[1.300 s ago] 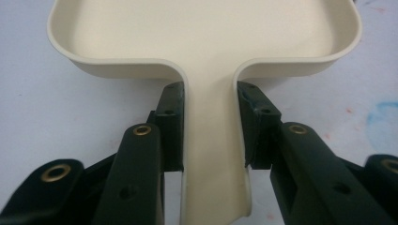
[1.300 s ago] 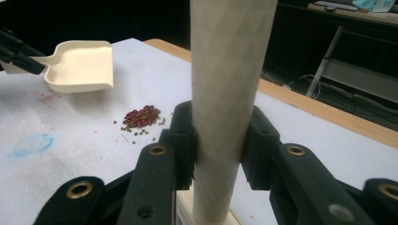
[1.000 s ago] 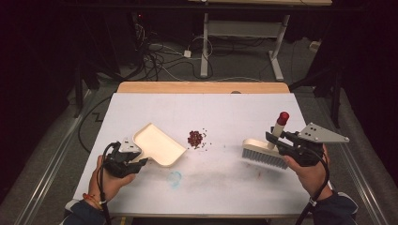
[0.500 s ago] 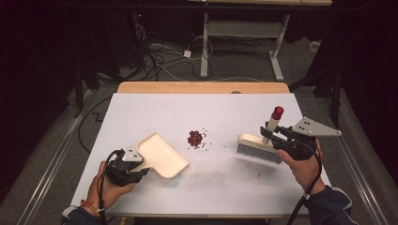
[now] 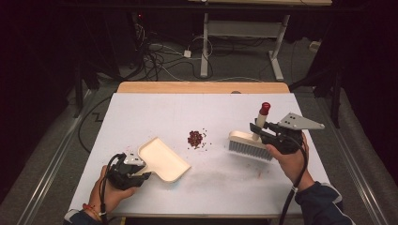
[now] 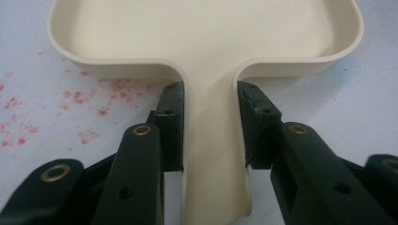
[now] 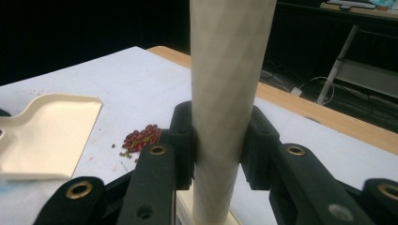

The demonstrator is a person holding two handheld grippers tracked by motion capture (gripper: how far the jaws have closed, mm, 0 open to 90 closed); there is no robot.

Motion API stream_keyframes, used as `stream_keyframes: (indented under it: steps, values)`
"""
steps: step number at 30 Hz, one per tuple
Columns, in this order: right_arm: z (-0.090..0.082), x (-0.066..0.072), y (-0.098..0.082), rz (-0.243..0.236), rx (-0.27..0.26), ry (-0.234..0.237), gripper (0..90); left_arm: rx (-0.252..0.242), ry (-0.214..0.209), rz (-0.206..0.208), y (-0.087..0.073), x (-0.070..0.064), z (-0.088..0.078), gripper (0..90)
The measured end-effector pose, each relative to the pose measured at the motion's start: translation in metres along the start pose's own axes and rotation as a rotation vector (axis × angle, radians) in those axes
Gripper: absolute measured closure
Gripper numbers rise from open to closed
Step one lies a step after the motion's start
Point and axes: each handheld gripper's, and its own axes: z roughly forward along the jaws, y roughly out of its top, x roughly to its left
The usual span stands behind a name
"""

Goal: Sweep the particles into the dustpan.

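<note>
While clamped: dustpan [image 5: 163, 158] in L gripper [image 5: 141, 176] | brush [image 5: 251, 144] in R gripper [image 5: 257, 128]

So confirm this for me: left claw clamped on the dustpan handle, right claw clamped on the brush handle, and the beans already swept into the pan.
Not quite: the beans lie in a pile on the table, between the dustpan and the brush, as the high view shows. The left claw and right claw do clamp those handles.

My table [image 5: 141, 112] has a white top with a wooden strip along its far edge. A small heap of red beans [image 5: 195, 138] lies near the middle; my cream dustpan [image 5: 162, 159] rests just left of the beans, my brush [image 5: 249, 145] stands right of them.
</note>
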Motion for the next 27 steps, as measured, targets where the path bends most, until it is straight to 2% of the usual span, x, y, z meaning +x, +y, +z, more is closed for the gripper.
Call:
stream_keyframes:
  steps: [4,6,11,13,15,16,19,22,25,27]
  values:
    - [0.025,0.0,0.015,0.011,-0.018,-0.023,69.9,0.003,0.003,0.002,0.001,-0.004,0.004,64.3]
    - [0.041,0.0,0.022,0.022,-0.028,-0.048,69.9,0.001,0.007,0.001,0.002,-0.005,0.005,64.3]
    - [0.079,0.001,0.034,0.028,-0.023,-0.078,69.9,-0.005,-0.012,-0.008,0.004,-0.006,0.008,64.3]
    - [0.093,0.002,0.038,0.03,-0.018,-0.103,69.9,-0.009,-0.011,-0.008,0.005,-0.006,0.009,64.3]
    - [0.098,0.002,0.039,0.027,-0.018,-0.107,69.9,-0.003,-0.009,-0.003,0.006,-0.007,0.009,64.3]
    - [0.11,0.003,0.042,0.028,-0.024,-0.126,69.9,-0.003,-0.013,-0.01,0.007,-0.007,0.009,64.3]
    - [0.118,0.003,0.044,0.026,-0.026,-0.142,69.9,-0.003,-0.018,-0.013,0.008,-0.007,0.009,64.3]
    - [0.134,0.006,0.045,0.025,-0.027,-0.158,70.0,-0.001,-0.022,-0.02,0.01,-0.007,0.011,64.3]
    - [0.152,0.012,0.043,-0.026,-0.022,-0.195,69.9,0.003,-0.022,-0.022,0.011,-0.008,0.013,64.3]
    - [0.156,0.014,0.042,-0.026,-0.016,-0.199,69.9,0.002,-0.023,-0.023,0.012,-0.008,0.014,64.3]
